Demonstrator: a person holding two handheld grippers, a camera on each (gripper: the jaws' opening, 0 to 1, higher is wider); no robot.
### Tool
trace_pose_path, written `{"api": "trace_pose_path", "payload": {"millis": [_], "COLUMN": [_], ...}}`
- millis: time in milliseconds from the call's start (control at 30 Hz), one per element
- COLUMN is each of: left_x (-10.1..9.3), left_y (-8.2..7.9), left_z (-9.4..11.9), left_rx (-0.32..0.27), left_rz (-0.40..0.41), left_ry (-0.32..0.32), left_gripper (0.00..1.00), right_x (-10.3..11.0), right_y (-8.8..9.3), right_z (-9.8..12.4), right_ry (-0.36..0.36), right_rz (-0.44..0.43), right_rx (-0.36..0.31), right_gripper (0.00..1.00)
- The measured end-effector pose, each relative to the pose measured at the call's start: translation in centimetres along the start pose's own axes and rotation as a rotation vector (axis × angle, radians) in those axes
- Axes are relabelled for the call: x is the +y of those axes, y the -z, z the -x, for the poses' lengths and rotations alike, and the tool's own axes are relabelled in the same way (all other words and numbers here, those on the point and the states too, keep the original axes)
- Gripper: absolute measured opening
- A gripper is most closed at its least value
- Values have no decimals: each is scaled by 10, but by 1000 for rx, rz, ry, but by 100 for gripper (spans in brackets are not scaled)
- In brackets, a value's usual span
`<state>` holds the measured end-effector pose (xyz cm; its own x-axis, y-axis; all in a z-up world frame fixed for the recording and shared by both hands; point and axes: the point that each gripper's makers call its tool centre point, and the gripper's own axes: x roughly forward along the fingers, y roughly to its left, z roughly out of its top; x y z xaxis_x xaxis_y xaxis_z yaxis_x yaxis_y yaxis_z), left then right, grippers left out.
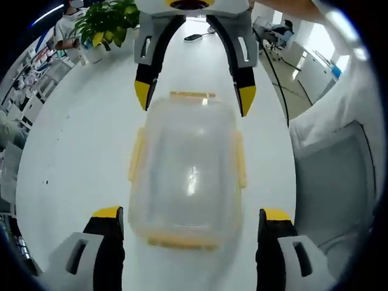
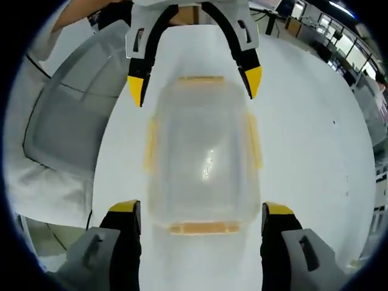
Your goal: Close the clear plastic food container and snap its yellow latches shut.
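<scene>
A clear plastic container [image 1: 189, 176] with its lid on lies on the white table [image 1: 79, 151], and it looks blurred. Yellow latches [image 1: 137, 154] run along its sides and ends; whether they are snapped I cannot tell. My left gripper [image 1: 191, 213] is open, its yellow-tipped jaws standing on either side of the container's near end with gaps. My right gripper [image 1: 194, 97] faces it from the far end, also open. From the right gripper view the container [image 2: 203, 157] sits between my right gripper [image 2: 201, 208] and the left gripper [image 2: 194, 83], with a yellow end latch [image 2: 204, 228] nearest.
A potted plant [image 1: 109, 21] and a small dark object [image 1: 197, 36] stand at the table's far end. A grey chair [image 1: 333, 182] and white clothing [image 2: 42, 176] lie beside the table edge. A person [image 1: 63, 27] stands beyond the plant.
</scene>
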<state>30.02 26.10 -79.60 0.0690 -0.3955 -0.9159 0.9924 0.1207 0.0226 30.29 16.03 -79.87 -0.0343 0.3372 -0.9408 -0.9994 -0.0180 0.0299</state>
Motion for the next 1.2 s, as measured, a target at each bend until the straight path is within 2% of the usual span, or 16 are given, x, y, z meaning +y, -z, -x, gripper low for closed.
{"api": "trace_pose_path", "payload": {"millis": [133,233,333,567,900,1100,1200], "left_x": [5,9,9,8,9,7,4], "left_y": [-2,-1,-2,2,28,42,48], "left_z": [-1,1,1,3,13,19,22], "left_rx": [-3,-5,-15,-10,30,30,0], "left_rz": [-63,-69,-54,-73,-105,-112,-121], "left_ry": [-16,-22,-5,9,13,8,-3], "left_gripper": [79,72,72,71,71,71,72], "right_x": [-2,-2,-5,-3,1,5,7], "right_y": [-2,-2,-3,-6,-32,-47,-52], "right_z": [-1,-4,-5,-7,-16,-21,-23], "right_ry": [6,8,15,8,21,24,26], "right_rz": [-17,-6,-14,-30,-51,-55,-58], "right_rx": [-18,-6,-4,4,-37,-39,-36], "right_gripper": [76,75,74,73,73,73,73]}}
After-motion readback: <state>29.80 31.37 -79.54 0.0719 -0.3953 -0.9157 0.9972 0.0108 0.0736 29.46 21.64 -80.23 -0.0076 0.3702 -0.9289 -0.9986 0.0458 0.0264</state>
